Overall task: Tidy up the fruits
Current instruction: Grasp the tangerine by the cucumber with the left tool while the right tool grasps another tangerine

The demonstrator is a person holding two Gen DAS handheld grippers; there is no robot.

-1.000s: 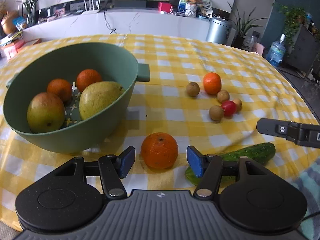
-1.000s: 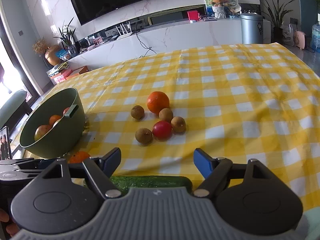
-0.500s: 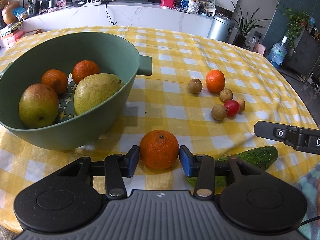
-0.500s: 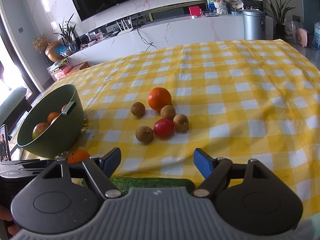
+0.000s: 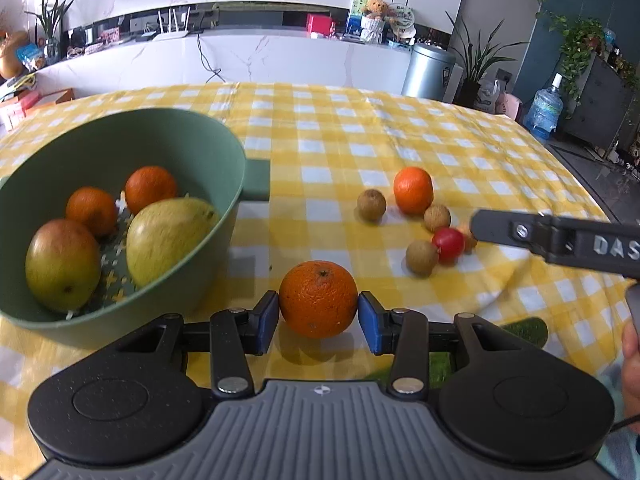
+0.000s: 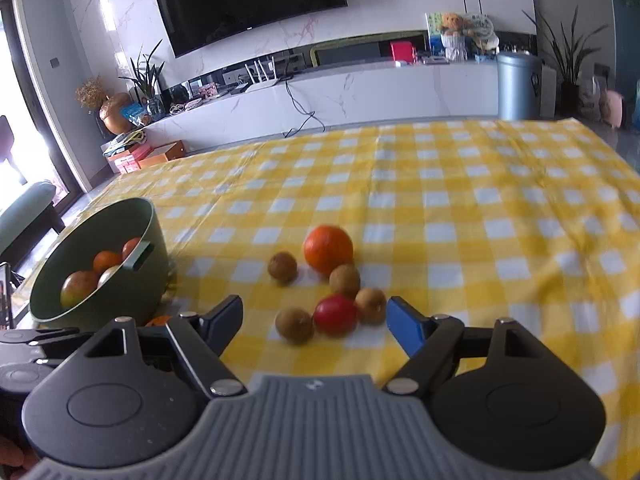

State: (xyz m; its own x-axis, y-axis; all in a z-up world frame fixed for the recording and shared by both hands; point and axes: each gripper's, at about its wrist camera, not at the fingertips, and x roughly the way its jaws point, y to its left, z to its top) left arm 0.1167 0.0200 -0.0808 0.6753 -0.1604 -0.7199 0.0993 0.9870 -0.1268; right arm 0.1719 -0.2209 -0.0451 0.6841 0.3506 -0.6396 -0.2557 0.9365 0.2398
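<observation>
Our left gripper (image 5: 318, 318) has just been closing and now clamps the orange (image 5: 318, 298) low over the tabletop (image 5: 340, 152); the green bowl (image 5: 224, 148) lies just to its left. Our right gripper (image 6: 314, 318) gapes empty before the small fruits (image 6: 335, 315).

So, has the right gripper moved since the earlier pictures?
Yes. The right gripper has come forward toward the fruit cluster: the red fruit now sits between its open fingers, and the cucumber below it is gone from its view.
</observation>
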